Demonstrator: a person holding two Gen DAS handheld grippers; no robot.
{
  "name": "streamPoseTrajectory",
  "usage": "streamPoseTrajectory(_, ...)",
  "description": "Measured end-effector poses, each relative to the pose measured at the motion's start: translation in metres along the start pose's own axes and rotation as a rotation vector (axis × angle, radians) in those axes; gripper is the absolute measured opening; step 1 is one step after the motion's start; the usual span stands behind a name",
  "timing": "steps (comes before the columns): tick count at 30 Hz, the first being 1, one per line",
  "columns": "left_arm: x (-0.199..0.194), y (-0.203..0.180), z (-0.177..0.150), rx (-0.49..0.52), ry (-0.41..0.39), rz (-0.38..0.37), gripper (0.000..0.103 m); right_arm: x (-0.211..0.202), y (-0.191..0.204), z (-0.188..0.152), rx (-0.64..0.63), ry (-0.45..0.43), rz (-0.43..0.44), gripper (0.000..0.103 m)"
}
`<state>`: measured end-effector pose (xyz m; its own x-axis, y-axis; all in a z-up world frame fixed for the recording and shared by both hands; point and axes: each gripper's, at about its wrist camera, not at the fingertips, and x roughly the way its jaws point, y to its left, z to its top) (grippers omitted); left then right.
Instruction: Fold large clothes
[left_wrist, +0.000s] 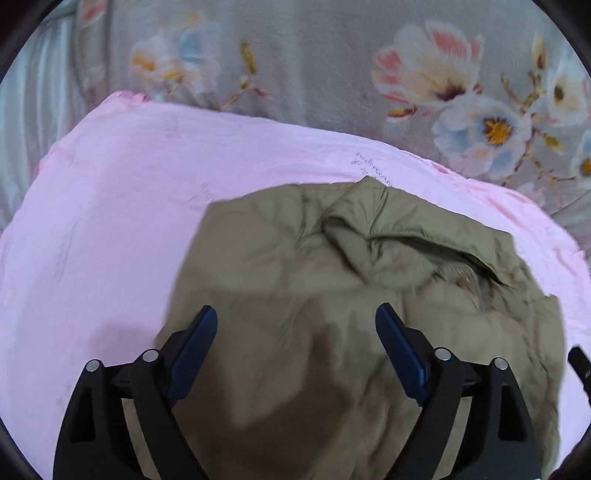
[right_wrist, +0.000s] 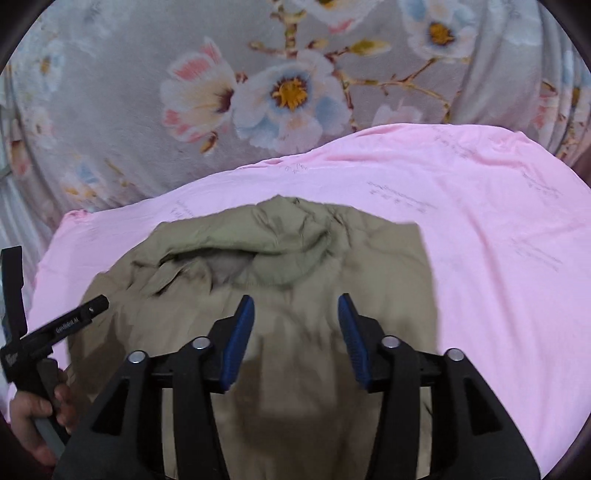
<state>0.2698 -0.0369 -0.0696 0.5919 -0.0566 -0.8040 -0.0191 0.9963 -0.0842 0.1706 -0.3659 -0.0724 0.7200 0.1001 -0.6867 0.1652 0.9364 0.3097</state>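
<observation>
An olive-green padded jacket lies folded on a pink sheet, its fur-trimmed hood bunched at the far end. My left gripper is open and empty, hovering above the jacket's near part. In the right wrist view the same jacket lies on the pink sheet, with its hood at the far end. My right gripper is open and empty above the jacket. The left hand and its gripper handle show at the left edge of that view.
A grey floral bedspread lies beyond the pink sheet, and it also fills the far part of the right wrist view. The pink sheet extends to the left of the jacket in the left wrist view and to the right in the right wrist view.
</observation>
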Motion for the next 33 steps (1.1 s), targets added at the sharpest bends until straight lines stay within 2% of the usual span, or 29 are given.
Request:
streamPoseTrajectory(3, -0.041, 0.046, -0.025, -0.100, 0.051, -0.021, 0.086, -0.057, -0.037, -0.042, 0.055, 0.028, -0.012, 0.062)
streamPoseTrajectory(7, -0.084, 0.112, -0.066, -0.190, 0.101, 0.026, 0.086, -0.126, -0.086, -0.107, 0.101, 0.085, -0.091, 0.067)
streamPoseTrajectory(12, -0.119, 0.169, -0.118, -0.258, 0.199, 0.074, 0.086, -0.171, -0.117, -0.168, 0.125, 0.186, -0.161, 0.069)
streamPoseTrajectory(14, -0.125, 0.178, -0.138, -0.285, 0.236, 0.068, 0.086, -0.179, -0.120, -0.185, 0.139, 0.204, -0.160, 0.070)
streamPoseTrajectory(17, -0.123, 0.189, -0.173, -0.392, 0.331, 0.000, 0.086, -0.181, -0.120, -0.202, 0.179, 0.235, -0.136, 0.070)
streamPoseTrajectory(18, -0.124, 0.188, -0.181, -0.405, 0.331, -0.013, 0.086, -0.180, -0.119, -0.206, 0.194, 0.244, -0.116, 0.070)
streamPoseTrajectory(19, -0.129, 0.184, -0.184, -0.383, 0.303, -0.004, 0.086, -0.179, -0.116, -0.210, 0.202, 0.249, -0.098, 0.070)
streamPoseTrajectory(22, -0.130, 0.170, -0.188, -0.332, 0.315, -0.004, 0.084, -0.170, -0.107, -0.216, 0.225, 0.275, -0.074, 0.070)
streamPoseTrajectory(24, -0.130, 0.162, -0.187, -0.303, 0.317, -0.007, 0.073, -0.165, -0.102, -0.216, 0.234, 0.281, -0.067, 0.069)
streamPoseTrajectory(25, -0.130, 0.162, -0.186, -0.301, 0.322, -0.029, 0.057, -0.163, -0.099, -0.215, 0.236, 0.290, -0.060, 0.059)
streamPoseTrajectory(26, -0.132, 0.161, -0.185, -0.303, 0.327, -0.066, 0.037, -0.162, -0.096, -0.213, 0.235, 0.298, -0.052, 0.053)
streamPoseTrajectory(27, -0.135, 0.160, -0.183, -0.305, 0.331, -0.083, 0.029, -0.162, -0.092, -0.211, 0.227, 0.300, -0.046, 0.040)
streamPoseTrajectory(28, -0.138, 0.159, -0.181, -0.301, 0.331, -0.076, 0.010, -0.164, -0.087, -0.209, 0.213, 0.300, -0.045, 0.024)
streamPoseTrajectory(29, -0.143, 0.158, -0.180, -0.290, 0.326, -0.091, 0.005, -0.168, -0.082, -0.206, 0.192, 0.294, -0.052, 0.017)
streamPoseTrajectory(30, -0.151, 0.157, -0.179, -0.285, 0.313, -0.107, 0.003, -0.174, -0.079, -0.203, 0.183, 0.280, -0.051, 0.008)
streamPoseTrajectory(33, -0.182, 0.155, -0.172, -0.267, 0.266, -0.158, 0.001, -0.205, -0.072, -0.192, 0.162, 0.219, -0.045, 0.004)
